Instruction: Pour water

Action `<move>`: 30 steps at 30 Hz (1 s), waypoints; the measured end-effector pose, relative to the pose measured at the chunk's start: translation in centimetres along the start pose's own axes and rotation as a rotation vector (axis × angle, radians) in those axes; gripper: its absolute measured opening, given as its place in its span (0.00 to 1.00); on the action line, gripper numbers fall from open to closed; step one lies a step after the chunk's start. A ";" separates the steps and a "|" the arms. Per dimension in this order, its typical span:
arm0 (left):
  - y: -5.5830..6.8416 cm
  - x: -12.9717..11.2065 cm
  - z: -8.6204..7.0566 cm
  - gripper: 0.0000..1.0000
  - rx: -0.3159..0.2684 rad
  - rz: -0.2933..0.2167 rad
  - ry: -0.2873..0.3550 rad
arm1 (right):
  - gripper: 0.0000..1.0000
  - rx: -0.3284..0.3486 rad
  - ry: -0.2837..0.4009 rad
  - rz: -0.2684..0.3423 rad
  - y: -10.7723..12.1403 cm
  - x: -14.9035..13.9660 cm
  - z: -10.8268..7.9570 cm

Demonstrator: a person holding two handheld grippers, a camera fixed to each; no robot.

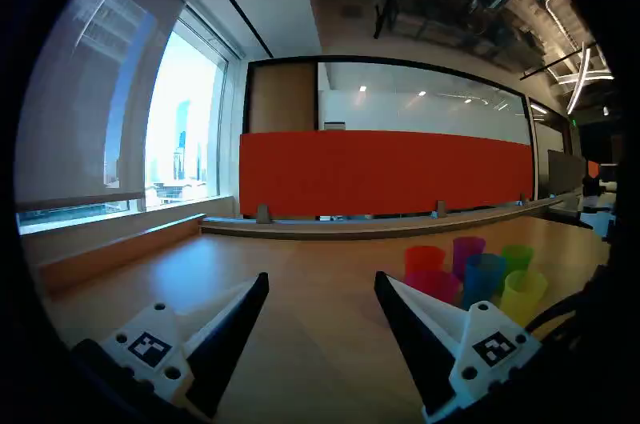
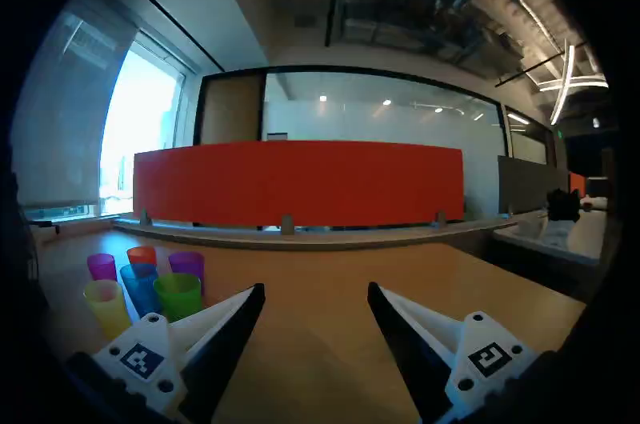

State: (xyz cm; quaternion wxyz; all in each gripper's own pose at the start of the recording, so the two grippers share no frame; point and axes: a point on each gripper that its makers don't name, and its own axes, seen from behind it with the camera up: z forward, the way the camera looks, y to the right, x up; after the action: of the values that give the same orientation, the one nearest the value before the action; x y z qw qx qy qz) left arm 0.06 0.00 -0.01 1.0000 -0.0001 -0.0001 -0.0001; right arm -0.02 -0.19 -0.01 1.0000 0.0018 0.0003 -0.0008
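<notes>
Several coloured plastic cups stand in a tight cluster on the wooden table. The left gripper view has them at the right: red cup (image 1: 424, 258), purple cup (image 1: 468, 247), blue cup (image 1: 484, 275), green cup (image 1: 518, 257), yellow cup (image 1: 525, 294), pink cup (image 1: 437, 285). My left gripper (image 1: 320, 276) is open and holds nothing, with the cups just right of its right finger. From the right gripper view the cluster sits at the left: green cup (image 2: 178, 294), blue cup (image 2: 138, 283), yellow cup (image 2: 106, 304). Over bare table, my right gripper (image 2: 314, 286) stands open with nothing between its fingers.
An orange divider panel (image 1: 384, 172) runs along the table's far edge (image 1: 360, 226). A window (image 1: 180, 144) and a low wooden ledge (image 1: 112, 252) lie to the left. Another desk with dark items (image 2: 560, 224) stands at the right, past the table edge.
</notes>
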 end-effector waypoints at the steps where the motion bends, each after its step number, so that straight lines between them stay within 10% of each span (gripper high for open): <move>1: 0.0 0.1 0.0 0.98 0.000 0.000 0.000 | 1.00 0.002 0.001 -0.001 -0.1 0.0 0.0; 14: 0.4 1.3 0.2 0.98 -0.027 -0.024 -0.018 | 1.00 0.035 -0.007 -0.023 -1.1 2.1 0.4; 30: 1.9 9.8 1.5 0.98 -0.082 0.002 -0.015 | 1.00 0.074 -0.013 -0.017 -1.3 10.8 1.9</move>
State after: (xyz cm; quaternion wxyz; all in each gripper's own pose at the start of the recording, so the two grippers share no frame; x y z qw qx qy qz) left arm 9.86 1.92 1.54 0.9991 -0.0412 -0.0077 0.0011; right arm 10.79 -1.54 1.84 0.9992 0.0390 -0.0065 -0.0094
